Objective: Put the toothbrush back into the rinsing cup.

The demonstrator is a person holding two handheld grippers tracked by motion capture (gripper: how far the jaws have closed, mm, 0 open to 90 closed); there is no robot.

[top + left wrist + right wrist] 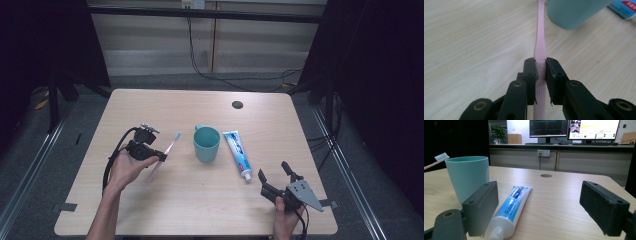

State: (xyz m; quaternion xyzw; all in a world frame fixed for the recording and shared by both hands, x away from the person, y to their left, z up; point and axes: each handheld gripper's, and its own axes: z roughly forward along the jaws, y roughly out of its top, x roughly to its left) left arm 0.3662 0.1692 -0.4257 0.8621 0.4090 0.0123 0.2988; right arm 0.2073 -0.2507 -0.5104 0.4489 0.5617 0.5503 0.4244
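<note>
The pink toothbrush [167, 150] is clamped by its handle between the two black jaws of the left gripper [159, 156], which have closed narrowly on it; in the left gripper view the handle [540, 50] runs straight up from between the pads, above the pale wooden table [474, 37], toward the base of the teal cup [574, 12]. From the high view the brush slants up and to the right, its bristle head near the cup's left side but apart from it, and a faint shadow of the brush lies on the tabletop [200, 200] beneath the handle. The cup [206, 143] stands upright near the middle of the table, and just to its right lies a blue-and-white toothpaste tube [237, 154], flat on the wood with its white cap end toward the person. The right gripper [274, 179] sits at the near right part of the table, well apart from the brush, its jaws spread wide with nothing between them; in the right gripper view the tube [511, 210] lies ahead between the open pads, the cup [467, 177] stands at the left, and the brush's white bristle head [441, 157] shows beyond the cup's rim at the far left
</note>
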